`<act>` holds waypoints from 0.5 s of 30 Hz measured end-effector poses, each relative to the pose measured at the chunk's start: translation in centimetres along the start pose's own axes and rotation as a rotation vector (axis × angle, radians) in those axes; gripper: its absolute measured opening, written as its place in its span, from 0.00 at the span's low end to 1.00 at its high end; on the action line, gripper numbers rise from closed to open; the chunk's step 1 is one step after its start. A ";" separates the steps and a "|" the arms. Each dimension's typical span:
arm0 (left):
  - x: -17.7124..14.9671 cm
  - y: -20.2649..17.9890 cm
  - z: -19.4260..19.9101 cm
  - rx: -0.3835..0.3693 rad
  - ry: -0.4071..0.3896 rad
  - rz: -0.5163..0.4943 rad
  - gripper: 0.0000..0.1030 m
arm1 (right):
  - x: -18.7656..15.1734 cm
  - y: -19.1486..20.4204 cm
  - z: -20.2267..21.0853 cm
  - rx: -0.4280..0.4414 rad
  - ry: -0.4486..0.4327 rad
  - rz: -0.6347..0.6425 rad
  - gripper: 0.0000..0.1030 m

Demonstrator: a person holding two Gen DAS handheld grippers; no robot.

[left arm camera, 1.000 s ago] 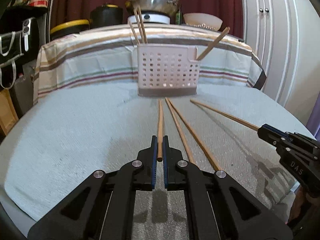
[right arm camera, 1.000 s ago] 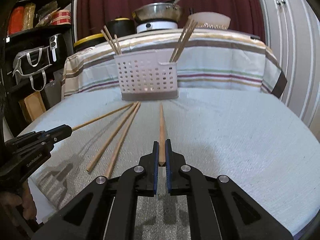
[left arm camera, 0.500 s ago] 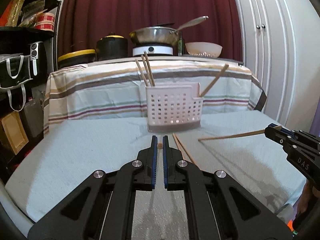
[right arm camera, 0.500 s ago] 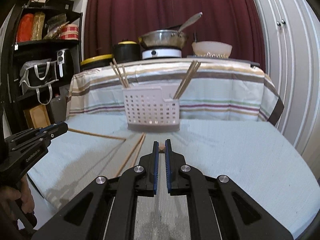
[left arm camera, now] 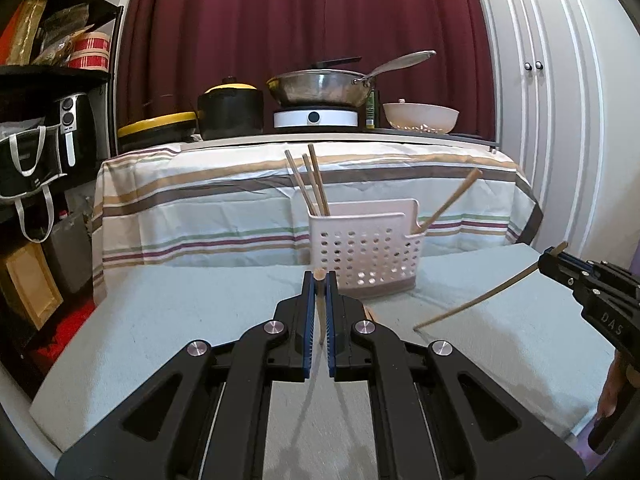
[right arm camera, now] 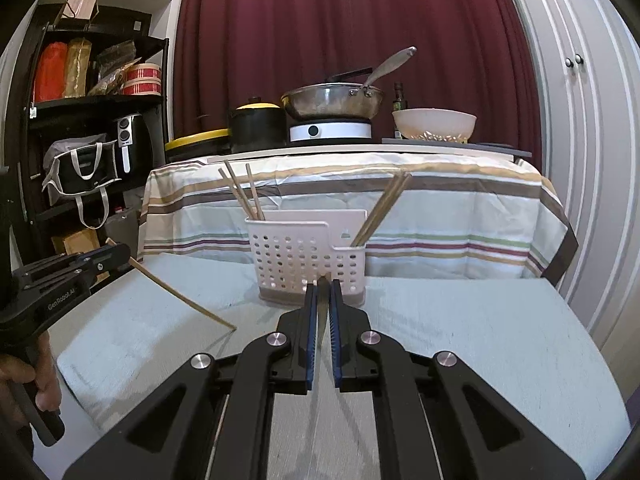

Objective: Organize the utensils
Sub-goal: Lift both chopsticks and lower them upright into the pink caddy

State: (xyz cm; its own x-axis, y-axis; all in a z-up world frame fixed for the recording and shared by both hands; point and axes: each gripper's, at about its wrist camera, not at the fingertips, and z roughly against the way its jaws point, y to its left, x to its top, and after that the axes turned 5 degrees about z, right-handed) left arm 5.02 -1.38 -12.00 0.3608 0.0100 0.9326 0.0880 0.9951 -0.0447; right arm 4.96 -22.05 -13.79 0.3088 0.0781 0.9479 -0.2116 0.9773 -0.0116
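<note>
A white perforated utensil basket (left arm camera: 366,250) stands at the far edge of the pale blue mat; it also shows in the right wrist view (right arm camera: 306,258). Chopsticks stand in its left (left arm camera: 310,184) and right (left arm camera: 450,200) compartments. My left gripper (left arm camera: 319,280) is shut on a wooden chopstick (left arm camera: 319,304), lifted and tilted tip-down, short of the basket. My right gripper (right arm camera: 321,286) is shut on another chopstick (right arm camera: 321,308), also tilted down. In the left wrist view the right gripper (left arm camera: 550,258) holds its chopstick (left arm camera: 476,302) slanting down-left; in the right wrist view the left gripper (right arm camera: 120,254) holds its chopstick (right arm camera: 184,298) slanting down-right.
A striped cloth covers a counter (left arm camera: 240,200) behind the mat, with a wok (left arm camera: 320,88), black pot (left arm camera: 230,110) and bowl (left arm camera: 420,116) on it. A dark shelf (right arm camera: 80,100) stands at left, white cupboard doors (left arm camera: 560,100) at right. Another chopstick (left arm camera: 369,313) lies on the mat.
Both grippers have lifted their chopsticks off the mat and tilted them, so the free tips now hang down toward the mat. Both have risen and the basket looks nearer.
</note>
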 end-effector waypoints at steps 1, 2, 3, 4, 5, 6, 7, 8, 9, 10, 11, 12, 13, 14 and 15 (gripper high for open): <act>0.3 0.1 -0.4 0.002 0.000 0.000 0.05 | 0.3 0.0 -0.3 -0.001 -0.003 0.004 0.07; 0.6 0.2 -0.8 0.006 -0.002 0.001 0.05 | 0.7 0.0 -0.6 -0.002 -0.008 0.008 0.07; 0.9 0.3 -1.1 0.006 -0.005 0.003 0.05 | 1.0 0.0 -0.8 -0.003 -0.010 0.010 0.07; 1.1 0.3 -1.2 0.006 -0.008 0.003 0.06 | 1.3 0.0 -1.2 -0.005 -0.014 0.013 0.07; 1.4 0.3 -1.6 0.007 -0.012 0.002 0.06 | 1.7 0.0 -1.5 -0.007 -0.018 0.018 0.07; 1.5 0.4 -1.8 0.006 -0.014 0.002 0.06 | 2.0 0.0 -1.8 -0.007 -0.021 0.021 0.07; 1.8 0.4 -2.0 0.007 -0.015 0.003 0.06 | 2.2 0.0 -2.1 -0.006 -0.024 0.021 0.07; 2.0 0.5 -2.2 0.008 -0.016 0.004 0.06 | 2.4 0.0 -2.3 -0.004 -0.026 0.020 0.07; 2.2 0.5 -2.4 0.004 -0.017 0.007 0.06 | 2.7 0.0 -2.6 -0.001 -0.029 0.021 0.07; 2.4 0.6 -2.6 0.000 -0.016 0.011 0.06 | 2.8 -0.1 -2.7 0.002 -0.031 0.021 0.07; 2.6 0.7 -2.8 -0.004 -0.016 0.015 0.06 | 2.9 -0.1 -2.9 0.005 -0.033 0.021 0.07; 2.8 0.7 -3.0 -0.005 -0.017 0.016 0.06 | 3.1 -0.1 -3.1 0.011 -0.034 0.019 0.07; 2.9 0.7 -3.0 -0.007 -0.018 0.017 0.06 | 3.2 -0.1 -3.3 0.016 -0.034 0.014 0.07; 3.2 0.7 -3.1 -0.010 -0.021 0.018 0.06 | 3.4 -0.2 -3.4 0.020 -0.036 0.010 0.07; 3.3 0.7 -3.1 -0.012 -0.024 0.018 0.06 | 3.6 -0.3 -3.4 0.024 -0.039 0.005 0.07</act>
State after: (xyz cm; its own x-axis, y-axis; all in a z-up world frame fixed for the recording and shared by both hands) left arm 9.21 -0.91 -10.04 0.3403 0.0300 0.9398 0.0930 0.9935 -0.0654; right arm 9.27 -21.42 -11.48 0.2720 0.0745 0.9594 -0.2353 0.9719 -0.0087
